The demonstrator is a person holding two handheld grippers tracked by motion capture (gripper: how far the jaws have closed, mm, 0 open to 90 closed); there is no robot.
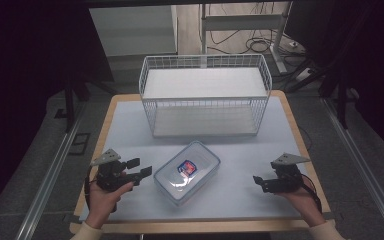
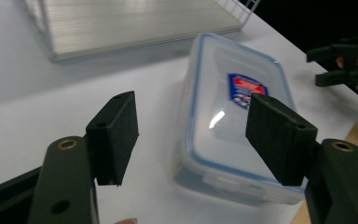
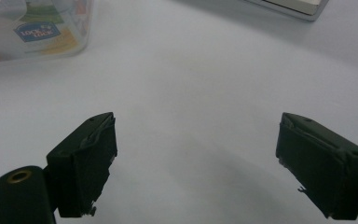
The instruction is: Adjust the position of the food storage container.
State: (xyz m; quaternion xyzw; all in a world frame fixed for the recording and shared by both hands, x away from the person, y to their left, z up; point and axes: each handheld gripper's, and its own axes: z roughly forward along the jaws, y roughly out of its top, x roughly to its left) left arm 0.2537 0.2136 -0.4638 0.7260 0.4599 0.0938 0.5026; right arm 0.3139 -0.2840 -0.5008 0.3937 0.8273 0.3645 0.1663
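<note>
Between both grippers: lidded container (image 1: 187, 172) | left gripper (image 1: 141, 170) released, just beside it | right gripper (image 1: 258, 181) released, apart

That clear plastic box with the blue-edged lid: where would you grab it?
Probably across the narrow width of the box, at its near-left end, coming from the left gripper side. It lies flat with the lid on, and that end faces the open jaws.

Both hand-held grippers are matte black: the left hand-held gripper (image 1: 139, 169) and the right hand-held gripper (image 1: 257, 181) each carry a grey three-cornered plate on top, brass-ringed screw holes by the blocky pads, and a black cable. Cream sleeve cuffs (image 1: 86, 232) at 6 o'clock.
</note>
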